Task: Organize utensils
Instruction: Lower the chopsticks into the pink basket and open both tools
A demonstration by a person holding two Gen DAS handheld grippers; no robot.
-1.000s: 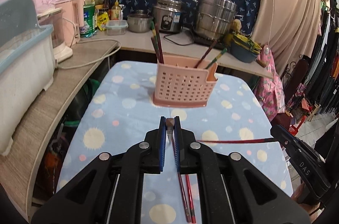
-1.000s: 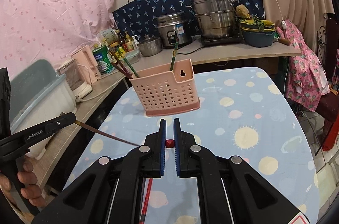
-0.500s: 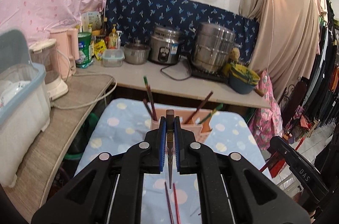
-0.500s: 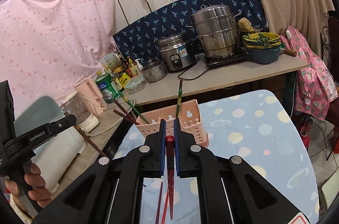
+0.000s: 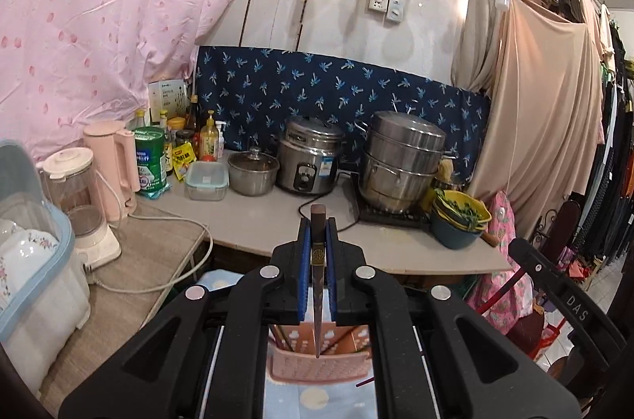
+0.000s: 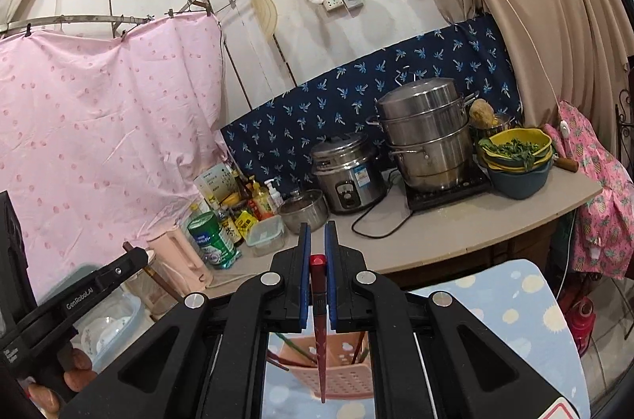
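My left gripper [image 5: 318, 226] is shut on a dark brown chopstick [image 5: 317, 284] that hangs point down over the pink perforated utensil basket [image 5: 317, 367]. My right gripper [image 6: 316, 234] is shut on a red chopstick [image 6: 319, 331], held upright, tip down above the same basket [image 6: 337, 375]. Several chopsticks stand in the basket. The basket sits on the blue dotted tablecloth [image 6: 511, 304]. Each gripper shows at the edge of the other's view: the right one [image 5: 562, 296], the left one [image 6: 99, 280].
A counter [image 5: 257, 217] behind holds a rice cooker [image 5: 309, 157], a steel steamer pot [image 5: 404, 161], a small pan, a pink kettle [image 5: 115, 161], bottles and a bowl of greens [image 5: 459, 217]. A dish box [image 5: 31, 272] stands at left. Hanging clothes are at right.
Both grippers lifted their chopsticks off the table, turned them from flat to upright and rose above the basket, which now lies low between the fingers.
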